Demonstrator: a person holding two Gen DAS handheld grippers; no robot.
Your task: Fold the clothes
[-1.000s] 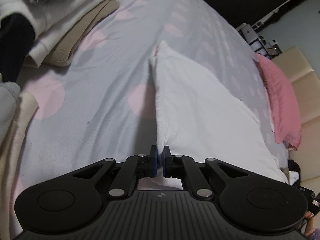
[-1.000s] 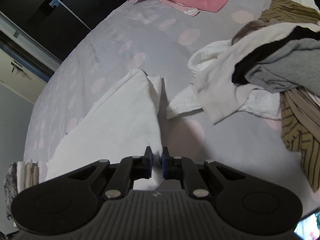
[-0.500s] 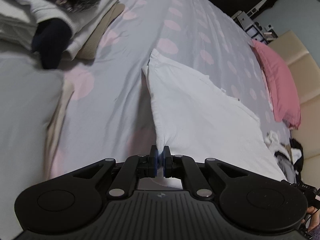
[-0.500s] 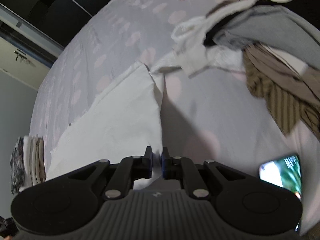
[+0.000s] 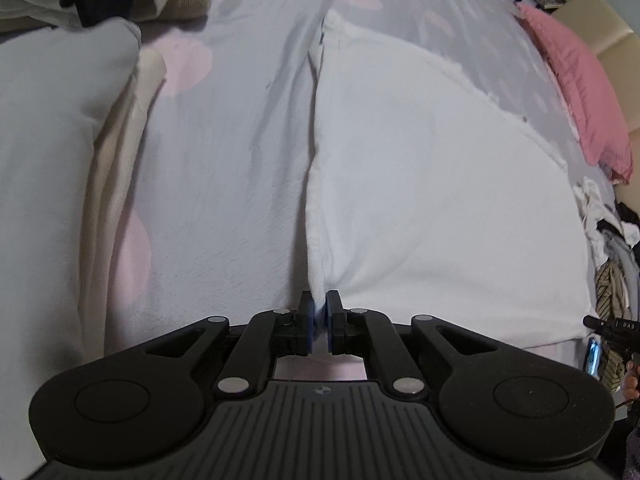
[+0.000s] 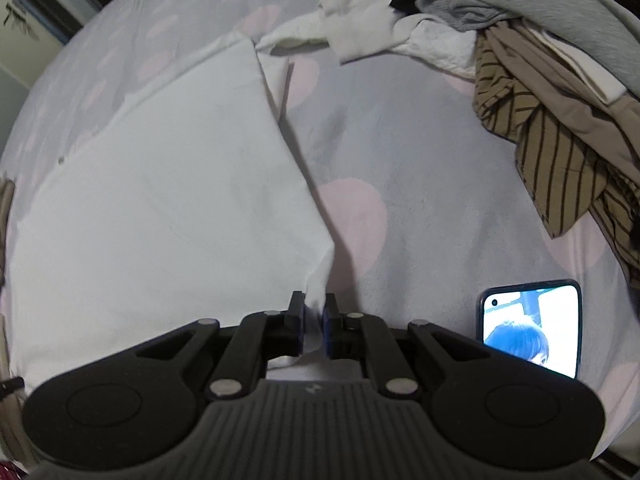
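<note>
Both grippers, left (image 5: 319, 316) and right (image 6: 313, 312), jaws just easing apart, pinch one white garment (image 5: 432, 184).

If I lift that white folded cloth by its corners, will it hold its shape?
Probably not. The white cloth looks soft: it puckers where the left gripper pinches it. It likely sags between corners. The right gripper also holds a thin, bunched corner.
</note>
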